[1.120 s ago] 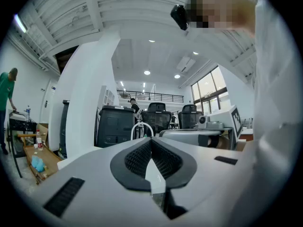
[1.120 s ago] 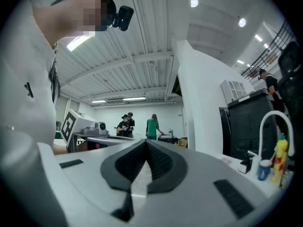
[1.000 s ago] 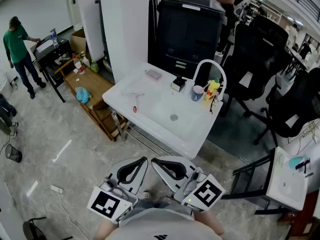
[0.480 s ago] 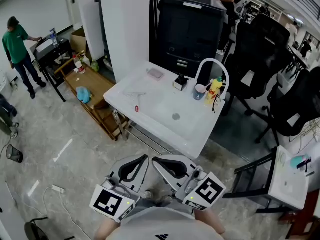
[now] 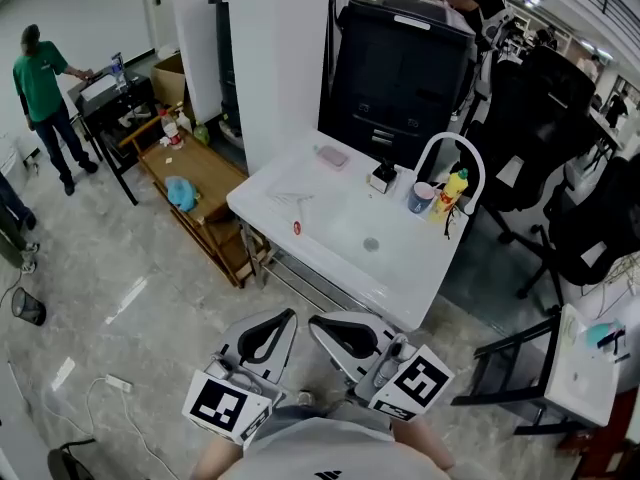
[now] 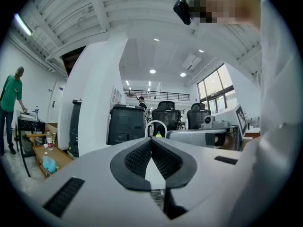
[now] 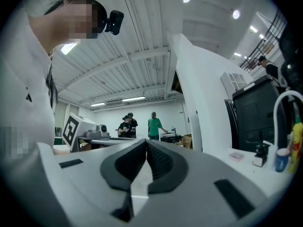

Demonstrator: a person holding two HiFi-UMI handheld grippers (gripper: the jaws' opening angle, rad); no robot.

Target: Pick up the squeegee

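A pale, thin tool that may be the squeegee (image 5: 290, 198) lies on the left part of the white sink table (image 5: 400, 288); it is too small to tell for sure. Both grippers hang low in the head view, well short of the table's near edge. My left gripper (image 5: 291, 316) is shut with its black pads (image 6: 142, 157) meeting and nothing between them. My right gripper (image 5: 313, 321) is shut and empty too, with its pads (image 7: 158, 162) together. In the right gripper view the table (image 7: 246, 171) lies ahead to the right.
On the table stand a white arched faucet (image 5: 447, 158), a blue cup (image 5: 420, 197), a yellow bottle (image 5: 455, 188), a black item (image 5: 383, 176), a pink dish (image 5: 333, 156) and a small red thing (image 5: 297, 228). A low wooden bench (image 5: 205, 193), black cabinet (image 5: 400, 78) and office chairs (image 5: 590, 228) surround it.
The sink table has slid right and a little down in the head view as I moved towards it. Both grippers stay shut and side by side.
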